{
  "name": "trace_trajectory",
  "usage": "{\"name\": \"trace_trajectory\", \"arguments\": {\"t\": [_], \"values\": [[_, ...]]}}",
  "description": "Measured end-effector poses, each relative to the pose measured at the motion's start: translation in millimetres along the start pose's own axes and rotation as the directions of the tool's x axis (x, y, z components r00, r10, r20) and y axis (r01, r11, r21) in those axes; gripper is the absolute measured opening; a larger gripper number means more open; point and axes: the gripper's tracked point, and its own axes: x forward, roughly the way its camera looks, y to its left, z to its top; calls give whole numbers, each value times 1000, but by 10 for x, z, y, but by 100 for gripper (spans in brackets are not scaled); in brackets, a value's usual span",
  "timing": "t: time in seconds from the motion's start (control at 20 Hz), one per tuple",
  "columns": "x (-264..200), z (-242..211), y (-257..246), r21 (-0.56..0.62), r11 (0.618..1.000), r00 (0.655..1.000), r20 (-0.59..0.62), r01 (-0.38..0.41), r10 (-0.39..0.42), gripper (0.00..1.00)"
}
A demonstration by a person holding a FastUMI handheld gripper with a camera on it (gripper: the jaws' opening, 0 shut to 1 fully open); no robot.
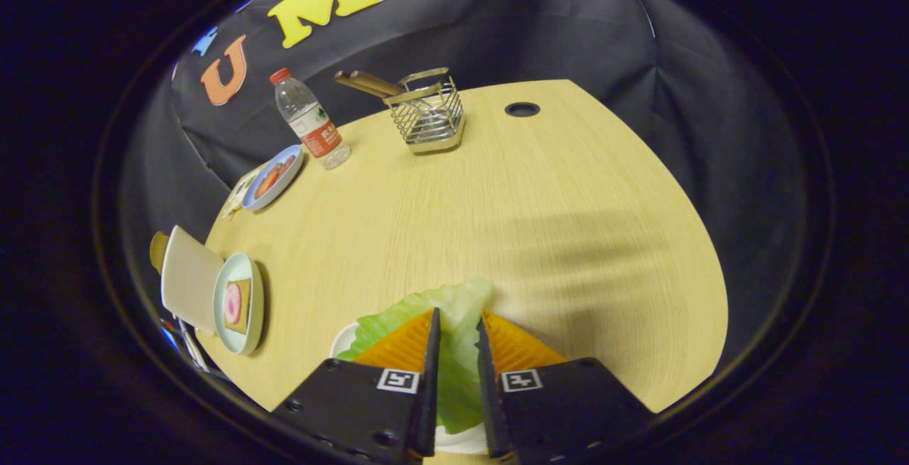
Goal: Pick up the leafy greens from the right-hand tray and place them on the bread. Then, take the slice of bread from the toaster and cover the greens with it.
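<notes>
**Greens in the Grip Above a Wooden Table**

We look along the gripper (458,341) as its two fingers pinch a leaf of the leafy greens (454,309) between them — the gap is narrow, and the leaf fills it from the tips back toward us. The leaf spreads out ahead of the fingertips and to either side. Under it we see the rim of a white tray (346,339), just beside the fingers; whether the leaf has lifted clear of that tray we cannot tell.

We take the wooden table (511,202) as our landmark. At its far edge stands a wire rack (428,116), with wooden handles sticking out behind it. Near the rack, along the same edge, a plastic water bottle (310,119) stands upright, and just beside the bottle a blue plate (273,177) holds some orange-red food. On the table's near side, well apart from the greens, a pale green plate (241,303) carries a slice of bread (239,305) topped with a round pink slice. Beside that plate — at the very edge of the table — sits a pale boxy appliance (188,279), probably the toaster. A dark round hole (522,108) marks the tabletop's far edge.
</notes>
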Motion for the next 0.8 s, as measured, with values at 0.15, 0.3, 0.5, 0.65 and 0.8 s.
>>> {"name": "trace_trajectory", "arguments": {"t": [0.15, 0.3, 0.5, 0.65, 0.8], "values": [[-41, 16, 24, -3, 1000, 1000, 9, 29, -29, 5], [-174, 87, 106, 10, 999, 998, 40, 47, -47, 0], [-576, 112, 371, 37, 998, 995, 91, 44, -47, 0], [-874, 76, 659, 39, 998, 993, 113, 40, -44, 0], [-1116, -2, 1014, 27, 999, 991, 128, 30, -33, 0]]}}
